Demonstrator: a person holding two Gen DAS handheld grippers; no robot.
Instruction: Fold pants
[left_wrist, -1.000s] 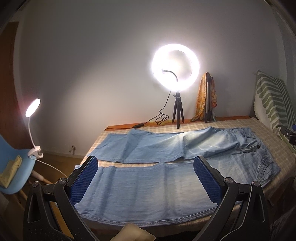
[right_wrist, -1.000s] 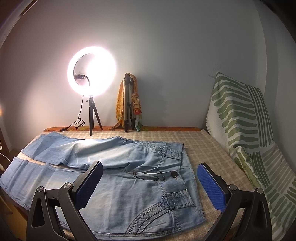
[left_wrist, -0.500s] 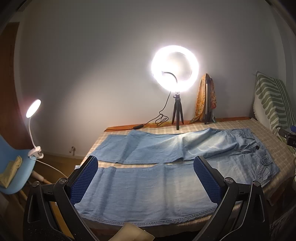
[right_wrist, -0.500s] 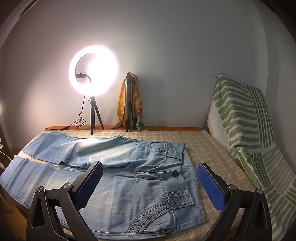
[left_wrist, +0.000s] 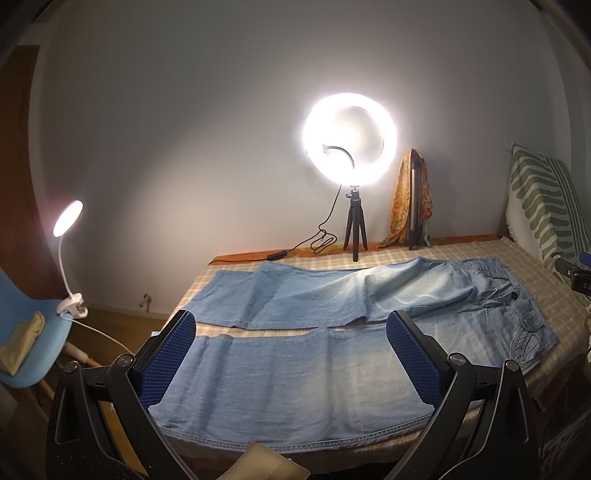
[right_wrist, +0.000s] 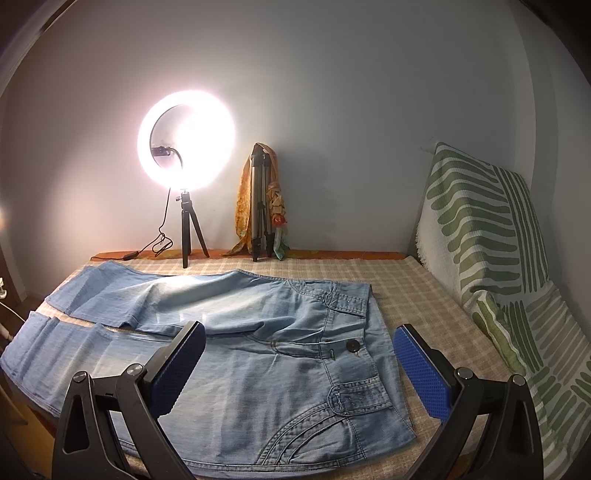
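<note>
Light blue jeans (left_wrist: 332, 332) lie flat on a checked bed cover, legs spread apart to the left, waistband to the right. My left gripper (left_wrist: 291, 354) is open and empty, held above the near leg close to the front edge. In the right wrist view the jeans (right_wrist: 258, 332) show their waistband, button and front pocket. My right gripper (right_wrist: 299, 365) is open and empty, above the near hip and pocket area. Neither gripper touches the cloth.
A lit ring light on a small tripod (left_wrist: 351, 147) and a folded tripod with an orange scarf (left_wrist: 413, 199) stand at the back wall. A green striped pillow (right_wrist: 487, 236) leans at the right. A clip lamp (left_wrist: 68, 218) and a blue chair (left_wrist: 22, 332) stand left of the bed.
Both grippers have shifted only slightly; the right view has drifted a little to the left. The jeans have not moved and both grippers stay open.
</note>
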